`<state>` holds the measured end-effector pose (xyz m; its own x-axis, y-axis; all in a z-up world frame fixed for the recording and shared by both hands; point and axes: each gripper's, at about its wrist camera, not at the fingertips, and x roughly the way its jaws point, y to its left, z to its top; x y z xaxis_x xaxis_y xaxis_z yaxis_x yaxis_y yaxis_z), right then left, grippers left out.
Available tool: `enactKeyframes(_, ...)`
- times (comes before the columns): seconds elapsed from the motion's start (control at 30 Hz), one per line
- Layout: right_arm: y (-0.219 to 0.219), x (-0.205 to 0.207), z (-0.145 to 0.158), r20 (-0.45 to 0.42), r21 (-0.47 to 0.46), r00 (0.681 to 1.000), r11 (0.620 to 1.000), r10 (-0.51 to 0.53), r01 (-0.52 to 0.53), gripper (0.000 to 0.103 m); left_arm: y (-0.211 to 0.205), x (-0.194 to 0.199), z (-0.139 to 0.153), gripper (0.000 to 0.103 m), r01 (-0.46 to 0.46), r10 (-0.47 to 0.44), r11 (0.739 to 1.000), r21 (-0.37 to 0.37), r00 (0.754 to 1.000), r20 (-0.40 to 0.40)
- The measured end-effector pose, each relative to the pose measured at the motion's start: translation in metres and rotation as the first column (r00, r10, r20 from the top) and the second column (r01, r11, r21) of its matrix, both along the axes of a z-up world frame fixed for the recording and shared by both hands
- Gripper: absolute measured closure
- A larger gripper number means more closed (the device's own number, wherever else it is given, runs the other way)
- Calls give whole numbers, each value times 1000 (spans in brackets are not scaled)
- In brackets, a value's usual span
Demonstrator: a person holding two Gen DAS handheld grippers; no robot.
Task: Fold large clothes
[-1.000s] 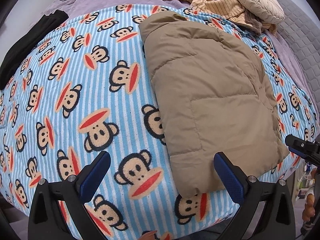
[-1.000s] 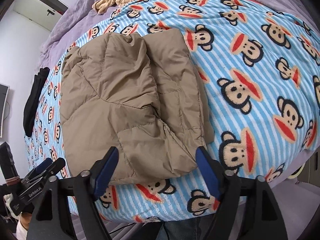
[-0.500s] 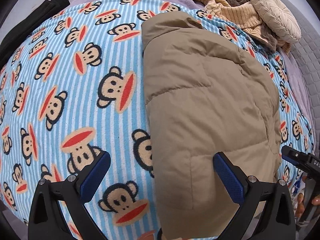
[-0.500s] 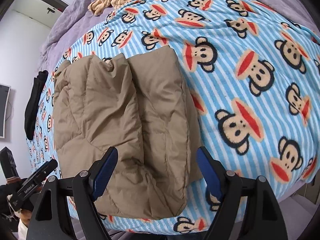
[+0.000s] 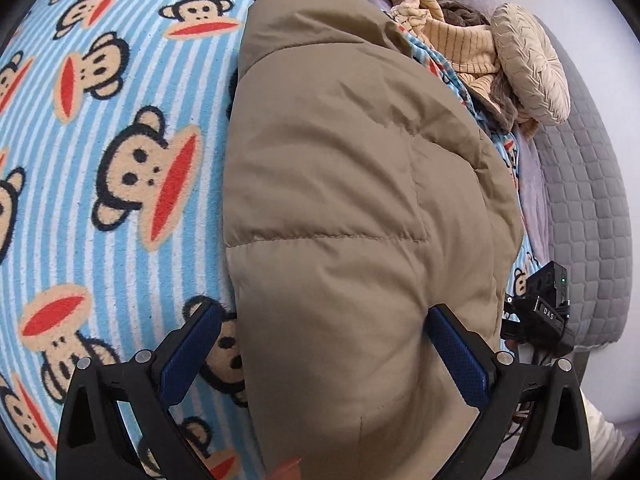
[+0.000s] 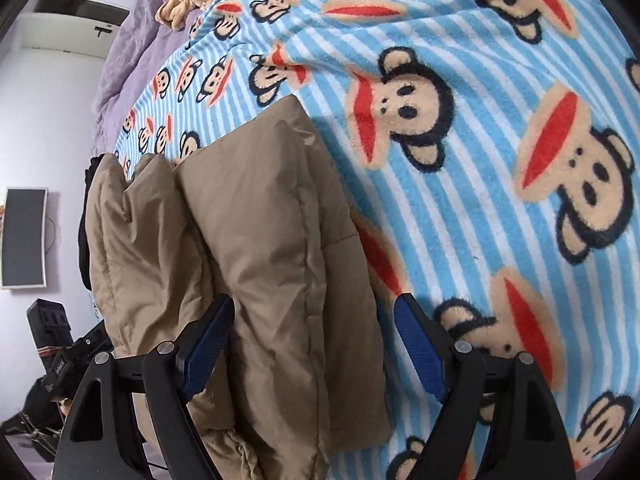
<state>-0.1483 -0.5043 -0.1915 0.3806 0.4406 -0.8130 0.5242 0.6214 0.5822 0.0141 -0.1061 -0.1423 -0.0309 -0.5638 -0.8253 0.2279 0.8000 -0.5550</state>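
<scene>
Folded tan puffer jacket lying flat on the striped monkey-print fleece blanket, long axis running from the near bed edge toward the far end of the bed, narrower collar-like end pointing away toward the heap of ribbed beige knitwear and the round textured cushion. Near end directly under both tools. Left gripper spread wide, released, straddling the jacket's left near corner: one blue pad over bare blanket just beside the edge, the other sunk against the padded fabric. Right gripper likewise spread wide and clamping nothing, one pad over the groove between two puffed folds, the other out over the blanket beside the jacket's right edge. Smooth, faintly shiny quilted shell, stitched seams dividing soft bulging panels, rumpled at the near hem. Fuzzy pile on the blanket, light blue and white stripes, red-mouthed monkey faces. Grey quilted bed surround on the far right; lilac cover beyond the blanket.
</scene>
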Motion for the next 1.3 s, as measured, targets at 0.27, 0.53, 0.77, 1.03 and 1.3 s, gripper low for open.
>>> enactKeyframes(0.27,7,20,-1,222,291,975,956,-25,-42,0,-9,11,-16,0,-9,6,998,-56,998,-57)
enactKeyframes(0.53,34,68,-9,117,137,971,965,209,-224,0,-40,17,-26,0,37,-40,998,-56,997,-60)
enactKeyframes(0.77,55,99,-37,55,189,972,954,227,-233,0,-63,9,-11,7,34,-36,998,48,998,43)
enactKeyframes(1.03,50,94,-31,58,262,983,947,175,-184,35,-71,-5,28,30,25,-35,997,70,989,142)
enactKeyframes(1.3,70,109,8,145,238,967,942,208,-239,54,-26,0,63,31,-12,15,1000,-18,980,198)
